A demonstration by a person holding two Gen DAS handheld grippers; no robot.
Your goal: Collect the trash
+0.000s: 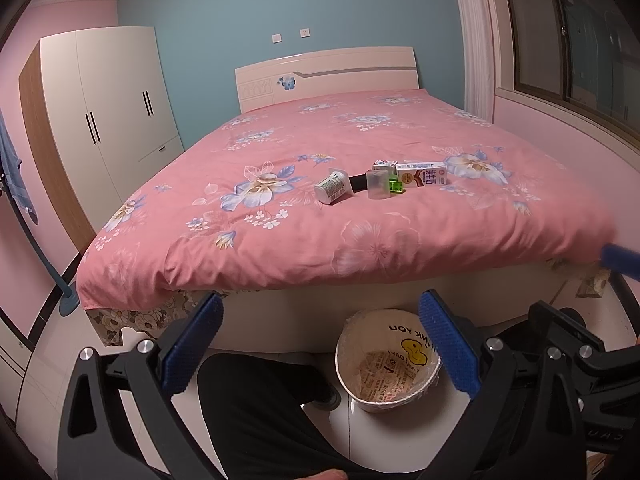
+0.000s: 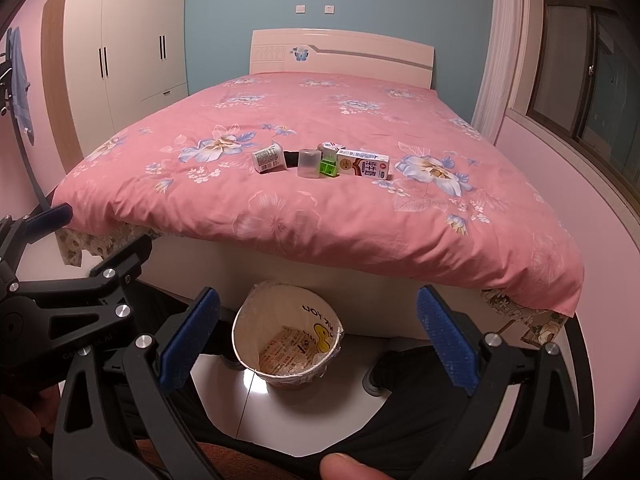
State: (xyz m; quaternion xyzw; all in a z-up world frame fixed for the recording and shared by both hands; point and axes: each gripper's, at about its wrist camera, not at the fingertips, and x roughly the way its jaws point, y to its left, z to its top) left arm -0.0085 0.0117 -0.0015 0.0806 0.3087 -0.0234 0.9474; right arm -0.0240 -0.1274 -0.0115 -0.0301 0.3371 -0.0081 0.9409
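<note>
Both grippers idle low at the near end of the bed, empty. Left gripper (image 1: 320, 344): jaws wide, nothing between them. Right gripper (image 2: 318, 340): jaws wide too, holding nothing.

Trash sits in a loose cluster on the pink floral quilt (image 1: 280, 140), right of centre, well apart from both grippers:
- yoghurt cup (image 1: 333, 187), tipped on its side, leftmost
- a dark object (image 1: 359, 182) just behind it; too hidden to name
- translucent plastic cup (image 1: 377, 185), apparently upside down
- small green box (image 1: 396, 186), touching or just beside the plastic cup
- milk carton (image 1: 422, 174) lying flat, rightmost
- a smaller carton (image 1: 385, 165) behind, partly hidden

Lined bin (image 1: 386, 360) stands on the floor below the quilt's near edge, between the person's legs, with printed wrappers already in its bottom.

Risks from here:
- Quilt is soft; pressing down likely sinks the surface, rolls the yoghurt cup away, tilts the light cup.
- Items are crowded; jaws closing on one may knock its neighbour.
- Thin plastic cup may crush or squirt out under a hard pinch.
- Bin mouth is small and low; a release from bed height could miss or bounce off the rim.
</note>
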